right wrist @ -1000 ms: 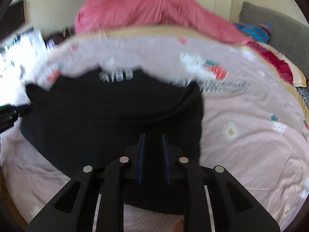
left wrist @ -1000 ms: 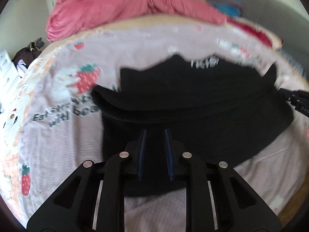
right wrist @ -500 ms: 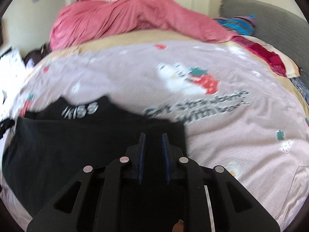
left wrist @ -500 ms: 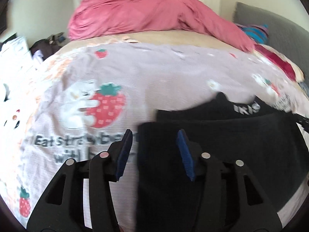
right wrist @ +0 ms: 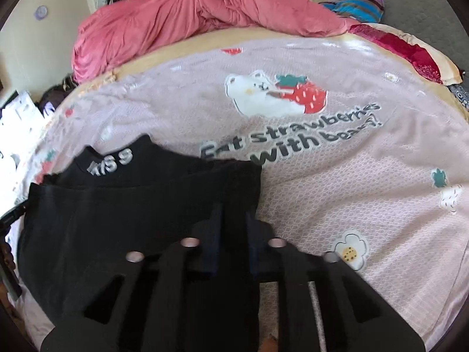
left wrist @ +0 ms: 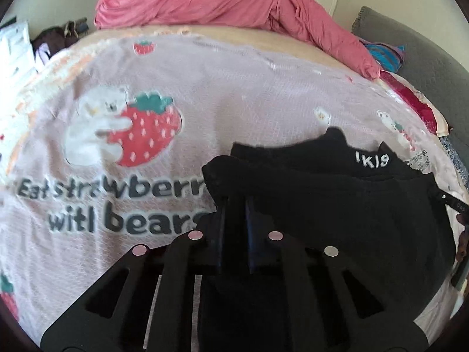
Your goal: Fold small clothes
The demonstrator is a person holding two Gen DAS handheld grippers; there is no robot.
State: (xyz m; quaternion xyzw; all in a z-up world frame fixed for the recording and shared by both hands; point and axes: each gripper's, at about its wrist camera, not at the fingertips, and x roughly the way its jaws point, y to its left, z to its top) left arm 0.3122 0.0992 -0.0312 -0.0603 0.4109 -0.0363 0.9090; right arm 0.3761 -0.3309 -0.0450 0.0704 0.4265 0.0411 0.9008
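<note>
A small black garment (left wrist: 337, 205) with white lettering on its collar (left wrist: 372, 161) lies on the pink strawberry blanket (left wrist: 117, 176), its lower part folded up over itself towards the collar. My left gripper (left wrist: 234, 208) is at the garment's left edge, its jaws closing with black cloth pinched between the blue pads. In the right wrist view the same garment (right wrist: 117, 211) fills the lower left. My right gripper (right wrist: 233, 211) is at its right edge, jaws closing on the cloth there too. Each gripper's tip shows at the other view's border.
A crumpled pink duvet (right wrist: 190, 14) lies along the far side of the bed. Pillows (right wrist: 410, 50) and a grey headboard (left wrist: 425, 64) are at the right. White boxes and dark clutter (left wrist: 17, 47) stand off the left side. Bare blanket (right wrist: 366, 190) stretches right of the garment.
Both grippers carried the garment's near edge forward towards the collar. The left gripper opened half a second ago at the left edge and has shut on the cloth again.
</note>
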